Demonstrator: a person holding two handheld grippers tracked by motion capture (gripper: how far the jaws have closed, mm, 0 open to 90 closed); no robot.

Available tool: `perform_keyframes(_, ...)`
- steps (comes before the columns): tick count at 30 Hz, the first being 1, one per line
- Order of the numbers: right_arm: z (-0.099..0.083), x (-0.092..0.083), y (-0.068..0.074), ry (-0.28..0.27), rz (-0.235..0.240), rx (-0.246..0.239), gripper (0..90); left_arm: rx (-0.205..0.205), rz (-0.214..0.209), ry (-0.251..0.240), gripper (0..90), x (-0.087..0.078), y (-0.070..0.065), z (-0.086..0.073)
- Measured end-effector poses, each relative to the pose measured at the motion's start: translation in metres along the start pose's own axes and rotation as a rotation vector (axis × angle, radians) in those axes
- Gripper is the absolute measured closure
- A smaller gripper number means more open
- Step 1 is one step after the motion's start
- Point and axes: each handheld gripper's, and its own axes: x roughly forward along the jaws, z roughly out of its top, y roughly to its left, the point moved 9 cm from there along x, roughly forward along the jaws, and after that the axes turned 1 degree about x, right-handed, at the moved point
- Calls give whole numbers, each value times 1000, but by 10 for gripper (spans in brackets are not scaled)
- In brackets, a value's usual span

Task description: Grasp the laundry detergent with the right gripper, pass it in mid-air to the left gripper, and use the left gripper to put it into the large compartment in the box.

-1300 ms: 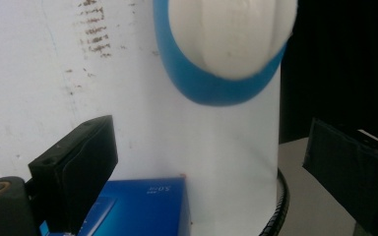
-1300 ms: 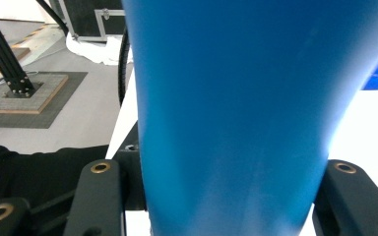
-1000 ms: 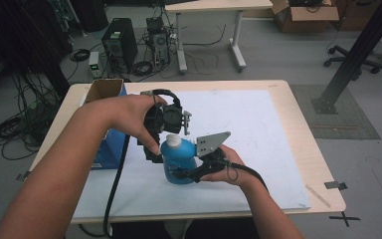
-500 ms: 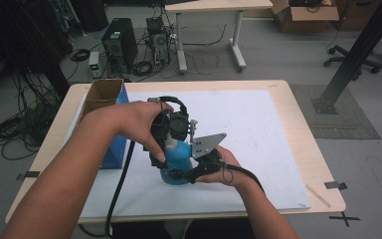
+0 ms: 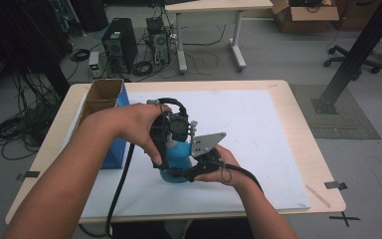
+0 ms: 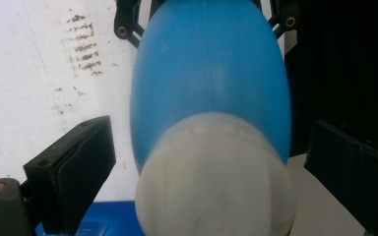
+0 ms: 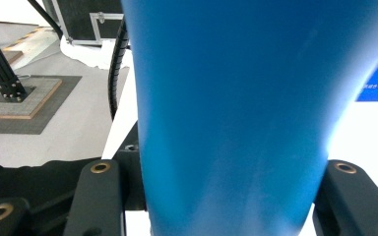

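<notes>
Bottle point(image 6: 211, 73) cap point(image 6: 216, 182) sits between the left claw's point(image 6: 216, 162) spread jaws

— Where do we have the bottle point(image 5: 178, 160)?

— Between our two tools. Our right gripper point(image 5: 189, 172) sits low at its base, jaws on either side of the body; our left gripper point(image 5: 171, 137) comes down over its top, with the cap point(image 6: 216, 177) between the jaws and a gap on each side.

— What lies under them?

— The mat point(image 5: 258, 129), which rests on the table point(image 5: 303, 114). The bottle stands on it, just ahead of our right hand point(image 5: 224, 167).

— And to the side?

— The open box point(image 5: 99, 97) stands to the left of our left gripper, at the mat's left edge. The left gripper's cable point(image 5: 117, 191) trails back from it toward us, off the table's near edge.
</notes>
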Motion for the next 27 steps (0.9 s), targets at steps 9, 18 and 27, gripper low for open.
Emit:
perform_keyframes(9,2,1,2,0,1,-4,443,11,-10,2,110,3,-2,2)
perform_keyframes(18,4,1,3,-6,3,-2,443,16,-11,-6,203,3,-2,1)
perform_keyframes(27,6,2,3,-4,1,-7,443,18,-6,-2,220,3,-3,2)
